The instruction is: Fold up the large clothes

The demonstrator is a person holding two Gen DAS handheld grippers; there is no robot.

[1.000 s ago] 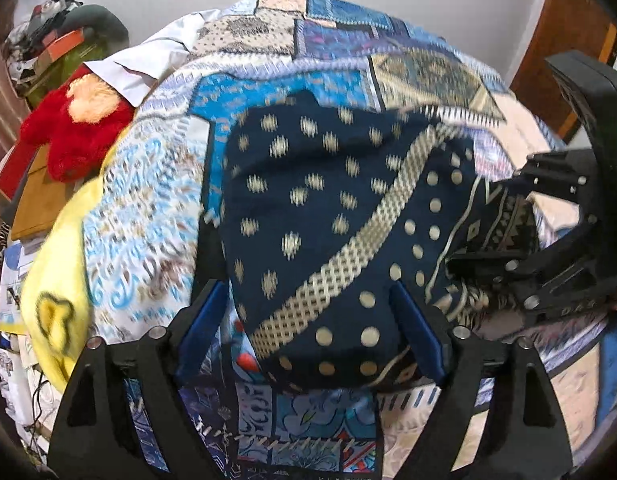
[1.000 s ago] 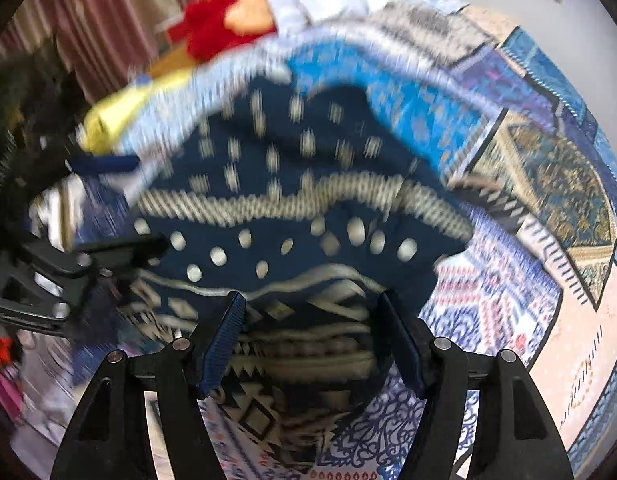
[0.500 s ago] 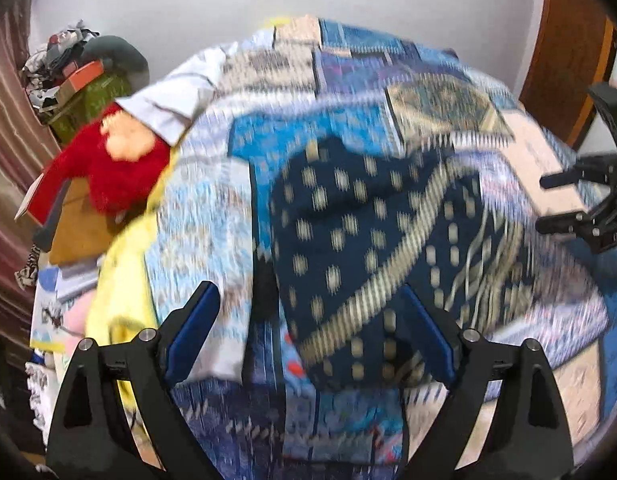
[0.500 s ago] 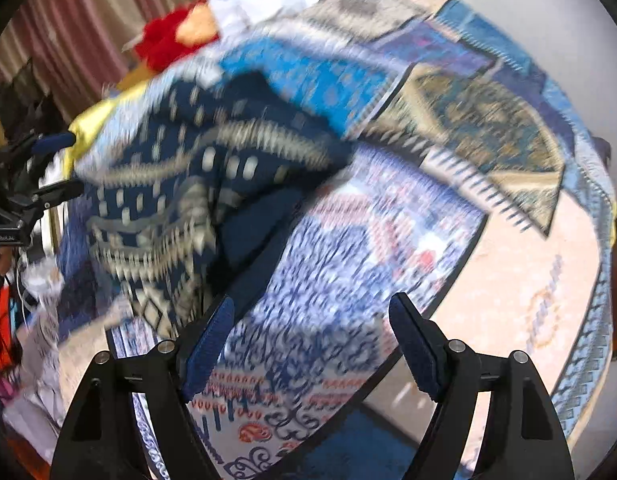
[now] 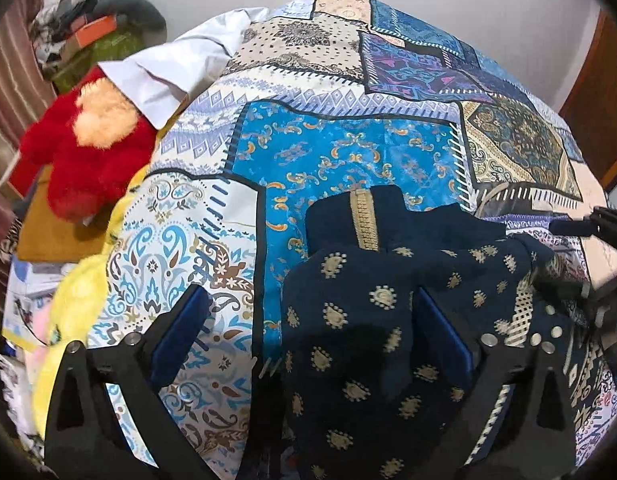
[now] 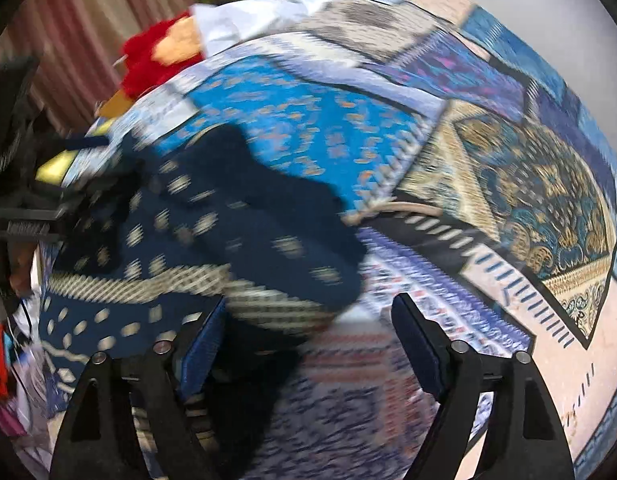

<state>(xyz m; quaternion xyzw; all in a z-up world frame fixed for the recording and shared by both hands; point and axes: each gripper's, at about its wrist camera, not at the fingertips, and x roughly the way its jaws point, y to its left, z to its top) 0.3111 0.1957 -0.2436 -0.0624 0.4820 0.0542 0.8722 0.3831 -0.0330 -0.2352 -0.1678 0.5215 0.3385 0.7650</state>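
Navy gold-motif garment bunched on patchwork bedspread, gold band pointing away toward bed's far end, left tool spread open over its near edge, right tool likewise open beside it, red plush toy off bed's left edge.

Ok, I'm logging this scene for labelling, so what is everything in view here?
navy garment: one, dark blue with gold motifs and a gold band, bunched on the bed's near side
patchwork bedspread: one, blue, cream and purple panels, covering the bed
white cloth: one, white, far left corner of the bed
red plush toy: one, red with a peach patch, left of the bed
yellow fabric: one, yellow, left bed edge
left gripper: one, black with blue pads, open over the garment's left edge
right gripper: one, black with blue pads, open at the garment's right edge
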